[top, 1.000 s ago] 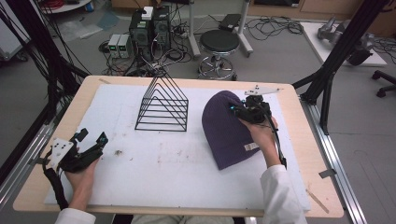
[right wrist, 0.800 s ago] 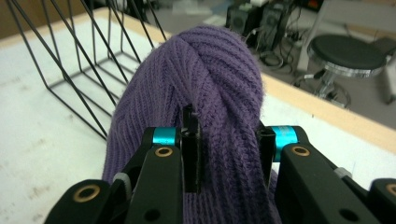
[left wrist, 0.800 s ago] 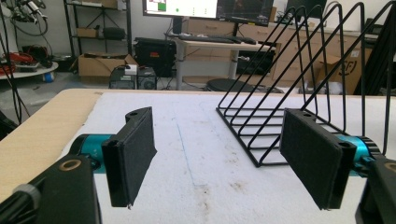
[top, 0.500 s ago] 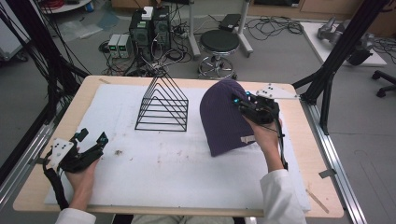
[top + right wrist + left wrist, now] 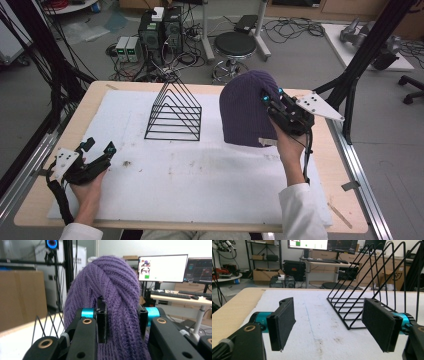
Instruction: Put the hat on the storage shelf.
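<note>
Purple knit beanie point(image 5: 246, 109) lifted off the white mat point(image 5: 190, 185), hanging at about 2 o'clock over the tabletop point(image 5: 50, 192), crown up and open hem down near a small pale tag at its lower edge. Clamped by the right gripper point(image 5: 272, 100), jaws pressed in on a bunched fold of ribbed knit, seen close in the right gripper view as thick purple ribs point(image 5: 117, 302) squeezed between the two black jaws. Held from the 3 o'clock side by the right hand point(image 5: 287, 145), white sleeve trailing to the near edge. Just beside the beanie toward 11 o'clock, a black wire rack point(image 5: 174, 112) of triangular dividers standing upright on the mat, apart from the cloth. Well away at 8 o'clock, left gripper point(image 5: 95, 150) low over the mat in the left hand point(image 5: 87, 185), jaws wide apart and empty, pads point(image 5: 284, 320) facing each other with the rack point(image 5: 372, 285) beyond them. Behind the tabletop, a round stool point(image 5: 235, 45) and boxes with tangled cables on the floor.
</note>
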